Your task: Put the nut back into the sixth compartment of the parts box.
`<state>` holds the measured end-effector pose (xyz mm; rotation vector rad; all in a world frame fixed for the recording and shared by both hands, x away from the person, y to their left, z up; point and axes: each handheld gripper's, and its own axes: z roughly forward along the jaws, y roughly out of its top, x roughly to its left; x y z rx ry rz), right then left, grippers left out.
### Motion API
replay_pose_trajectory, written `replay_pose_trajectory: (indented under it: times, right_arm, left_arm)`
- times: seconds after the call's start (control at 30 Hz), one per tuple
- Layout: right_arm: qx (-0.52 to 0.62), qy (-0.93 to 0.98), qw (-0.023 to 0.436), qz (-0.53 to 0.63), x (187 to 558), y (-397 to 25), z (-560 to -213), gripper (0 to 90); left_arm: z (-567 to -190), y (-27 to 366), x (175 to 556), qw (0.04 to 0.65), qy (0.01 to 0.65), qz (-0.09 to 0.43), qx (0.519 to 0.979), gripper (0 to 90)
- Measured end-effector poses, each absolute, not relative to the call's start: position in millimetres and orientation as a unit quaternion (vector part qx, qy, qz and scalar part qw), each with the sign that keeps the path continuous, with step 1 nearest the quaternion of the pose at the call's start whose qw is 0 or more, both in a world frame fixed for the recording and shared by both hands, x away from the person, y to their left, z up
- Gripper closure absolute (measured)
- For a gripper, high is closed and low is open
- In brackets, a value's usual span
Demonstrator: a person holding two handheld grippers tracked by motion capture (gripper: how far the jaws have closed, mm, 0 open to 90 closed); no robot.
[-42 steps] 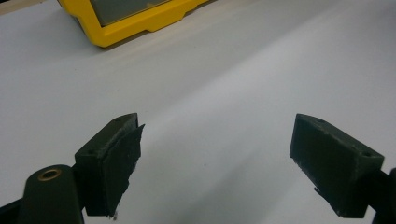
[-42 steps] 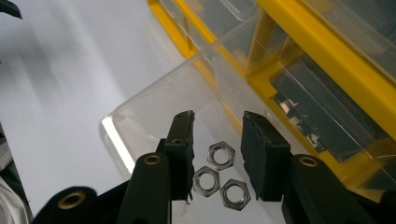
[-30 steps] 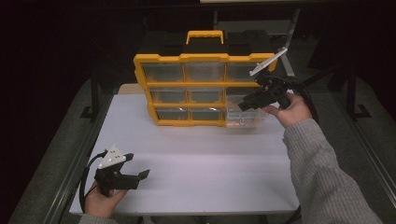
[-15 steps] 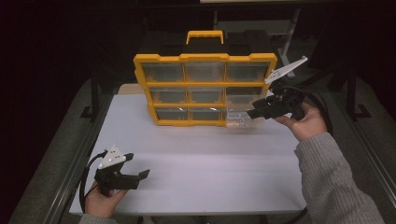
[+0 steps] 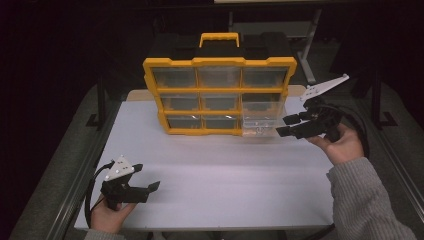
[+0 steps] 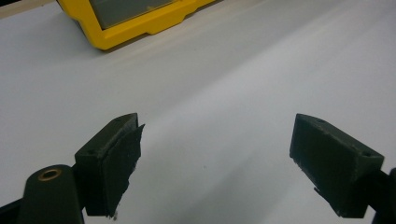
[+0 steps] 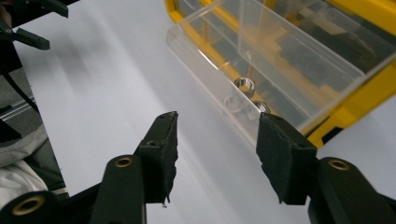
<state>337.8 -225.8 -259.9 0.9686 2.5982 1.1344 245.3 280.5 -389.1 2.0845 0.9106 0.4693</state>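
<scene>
A yellow organiser case (image 5: 218, 95) with clear drawers stands upright at the back of the white table (image 5: 215, 175). Its lower right clear drawer (image 5: 260, 125) is pulled out toward me; metal nuts (image 7: 244, 85) lie inside it. My right gripper (image 5: 287, 125) is open just right of that drawer's front corner, and nothing sits between its fingers (image 7: 161, 154). My left gripper (image 5: 150, 187) rests open near the table's front left corner, with bare table between its pads (image 6: 116, 158). The organiser's lower left corner (image 6: 135, 23) shows far ahead in the left gripper view.
The table's metal frame rail (image 5: 75, 200) runs along the left edge. Dark floor and stand legs (image 5: 312, 55) lie behind the case. Open white surface stretches between the two grippers. The left gripper (image 7: 32, 23) shows far off in the right gripper view.
My right gripper has drawn back to the right and toward me, away from the case, leaving the clear drawer pulled out. The left gripper has stayed put.
</scene>
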Motion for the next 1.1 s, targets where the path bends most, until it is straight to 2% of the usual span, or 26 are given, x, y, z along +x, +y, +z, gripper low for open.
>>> replay_pose_trajectory:
  times: [1.1]
  right_arm:
    - [0.372, 0.846, 0.084, 0.373, 309, -249, -333, 27.1]
  left_arm:
    - [-387, 281, 243, 0.410, 0.362, 0.180, 0.818, 16.0]
